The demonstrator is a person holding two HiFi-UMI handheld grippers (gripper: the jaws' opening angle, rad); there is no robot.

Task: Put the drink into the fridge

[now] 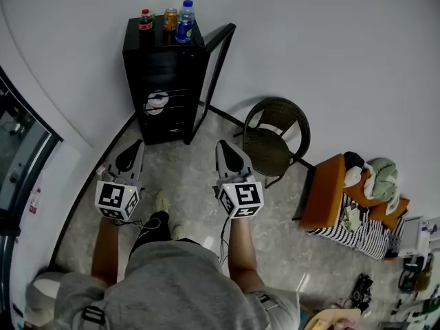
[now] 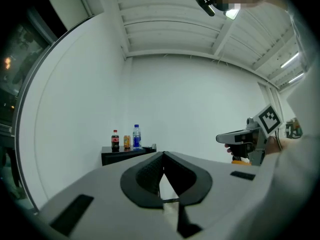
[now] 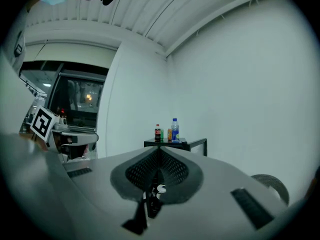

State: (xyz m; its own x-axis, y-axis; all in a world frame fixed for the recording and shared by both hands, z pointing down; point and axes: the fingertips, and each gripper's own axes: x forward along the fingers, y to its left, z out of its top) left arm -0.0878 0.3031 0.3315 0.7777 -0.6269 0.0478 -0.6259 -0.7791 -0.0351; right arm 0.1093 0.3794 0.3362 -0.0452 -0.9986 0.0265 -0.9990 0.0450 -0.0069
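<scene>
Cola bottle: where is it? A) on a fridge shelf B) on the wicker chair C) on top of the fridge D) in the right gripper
C: the cola bottle stands on top of the black fridge, next to the orange can and the water bottle.

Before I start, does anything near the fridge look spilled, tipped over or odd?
Nothing is spilled or tipped. The fridge has its door standing open, and the cola bottle, can and water bottle stand upright on its top.
</scene>
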